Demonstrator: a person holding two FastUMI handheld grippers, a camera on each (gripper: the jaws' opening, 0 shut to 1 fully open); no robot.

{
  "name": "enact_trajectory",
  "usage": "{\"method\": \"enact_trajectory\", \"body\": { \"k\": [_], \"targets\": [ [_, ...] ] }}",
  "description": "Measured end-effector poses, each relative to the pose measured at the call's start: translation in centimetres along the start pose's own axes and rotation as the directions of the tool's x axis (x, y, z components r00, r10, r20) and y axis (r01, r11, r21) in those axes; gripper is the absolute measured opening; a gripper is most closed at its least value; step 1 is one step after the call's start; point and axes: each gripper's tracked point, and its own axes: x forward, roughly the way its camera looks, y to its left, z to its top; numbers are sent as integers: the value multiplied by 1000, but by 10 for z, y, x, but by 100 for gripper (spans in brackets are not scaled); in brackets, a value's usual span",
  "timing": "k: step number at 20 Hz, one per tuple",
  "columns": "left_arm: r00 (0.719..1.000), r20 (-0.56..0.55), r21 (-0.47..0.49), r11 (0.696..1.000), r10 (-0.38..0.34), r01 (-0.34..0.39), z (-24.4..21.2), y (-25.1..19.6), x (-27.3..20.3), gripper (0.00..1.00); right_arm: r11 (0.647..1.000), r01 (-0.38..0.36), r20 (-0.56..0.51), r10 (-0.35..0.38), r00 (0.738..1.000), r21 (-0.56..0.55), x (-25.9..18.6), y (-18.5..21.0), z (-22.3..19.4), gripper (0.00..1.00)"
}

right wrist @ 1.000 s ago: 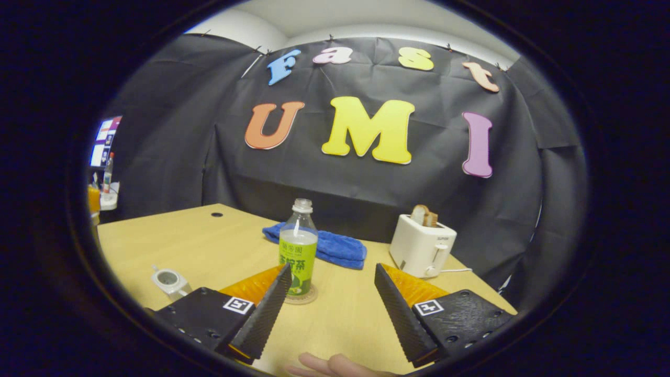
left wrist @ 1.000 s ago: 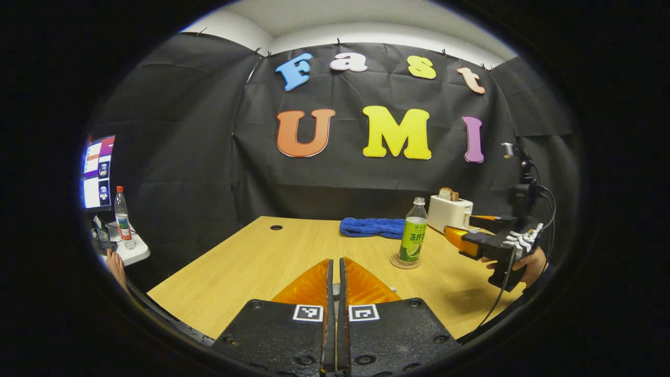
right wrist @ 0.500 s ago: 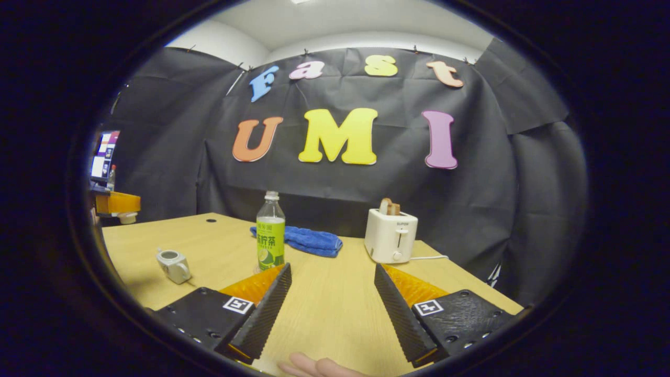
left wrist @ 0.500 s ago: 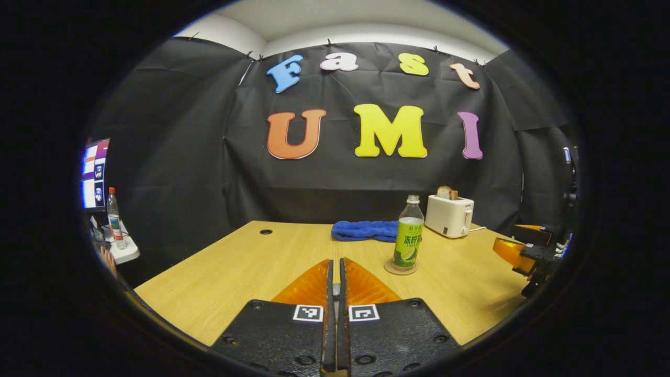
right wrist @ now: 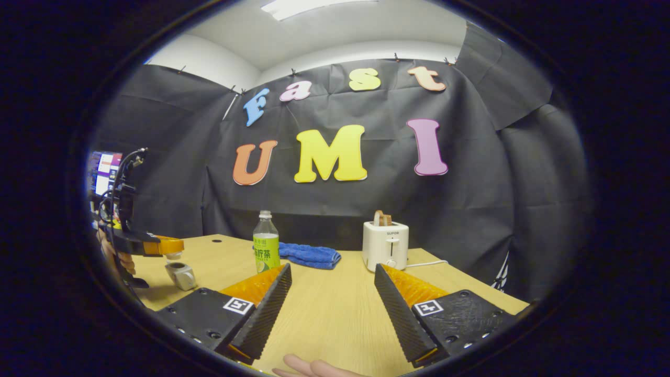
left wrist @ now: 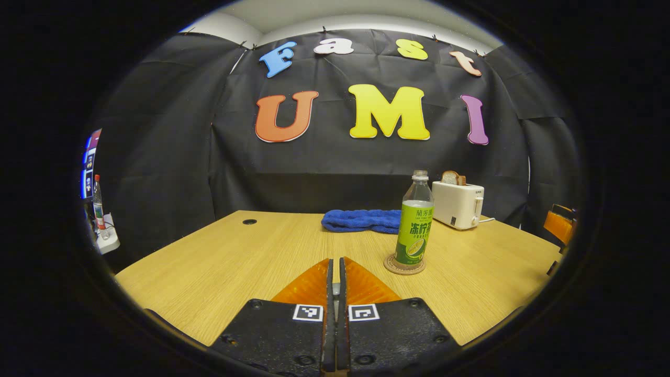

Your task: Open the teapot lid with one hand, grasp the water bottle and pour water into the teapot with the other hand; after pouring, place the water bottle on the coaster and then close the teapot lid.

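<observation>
A green-labelled water bottle [left wrist: 416, 230] stands upright on a round coaster [left wrist: 403, 265] on the wooden table [left wrist: 235, 262]. My left gripper [left wrist: 335, 267] is shut, its fingers pressed together low in the left gripper view. In the right gripper view that left gripper [right wrist: 166, 246] hovers just over the small white teapot [right wrist: 181, 274], and the white lid [right wrist: 172, 256] hangs from its tips. My right gripper [right wrist: 332, 269] is open with nothing between its fingers. It is well back from the bottle [right wrist: 266, 243].
A blue towel [left wrist: 361, 220] lies behind the bottle. At the back right stands a white toaster [left wrist: 459, 204] with bread in it. A monitor [left wrist: 89, 167] and a red-capped bottle [left wrist: 98, 204] sit off the table's left. A person's fingertips [right wrist: 314, 369] show below my right gripper.
My right gripper has drawn back from the bottle, which stays on the coaster. My left gripper has come down with the lid to just above the teapot.
</observation>
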Motion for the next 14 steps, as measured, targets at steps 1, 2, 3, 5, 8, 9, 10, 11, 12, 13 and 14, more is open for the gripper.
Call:
{"method": "enact_trajectory", "body": {
  "k": [1, 2, 3, 5, 8, 9, 10, 11, 12, 13, 14],
  "targets": [
    [1000, -10, 2, 1000, 5, -5, -5, 1, 1, 4, 1000, -2, -2, 2, 1000, -1, 0, -1, -2, 95],
    [1000, -13, 3, 1000, 10, -10, -8, 1, 2, 4, 1000, -4, 0, 4, 1000, -1, 0, -1, -3, 95],
    [1000, -16, 3, 1000, 9, -9, -12, 1, 4, 4, 1000, -5, -1, 5, 1000, -1, 1, -1, -4, 95],
    [999, -24, 17, 1000, 26, -25, -19, 4, 3, 4, 1000, -8, -9, 8, 1000, -2, 1, -2, -9, 98],
    [999, -10, 21, 999, 42, -42, -18, 4, 6, 4, 1000, -12, -15, 12, 1000, 5, 1, -1, -11, 92],
    [999, -13, 22, 999, 48, -48, -19, 5, 6, 4, 1000, -10, -16, 10, 1000, 5, 1, -1, -11, 95],
    [998, -23, 23, 998, 51, -50, -22, 6, 9, 5, 1000, -8, -14, 8, 1000, 4, 0, -1, -11, 93],
    [998, -41, 21, 999, 46, -45, -29, 4, 11, 4, 1000, -6, -13, 7, 1000, 1, -1, -1, -10, 95],
    [998, -26, 33, 998, 56, -55, -26, 4, 9, 5, 1000, -4, -10, 4, 1000, -1, -2, -1, -9, 95],
    [997, -30, 52, 997, 64, -63, -27, 3, 9, 5, 1000, -3, -8, 3, 1000, -3, -4, 0, -7, 95],
    [997, -26, 76, 995, 68, -66, -26, 3, 10, 5, 1000, -3, -8, 2, 1000, -5, -5, 1, -8, 95]
  ]
}}
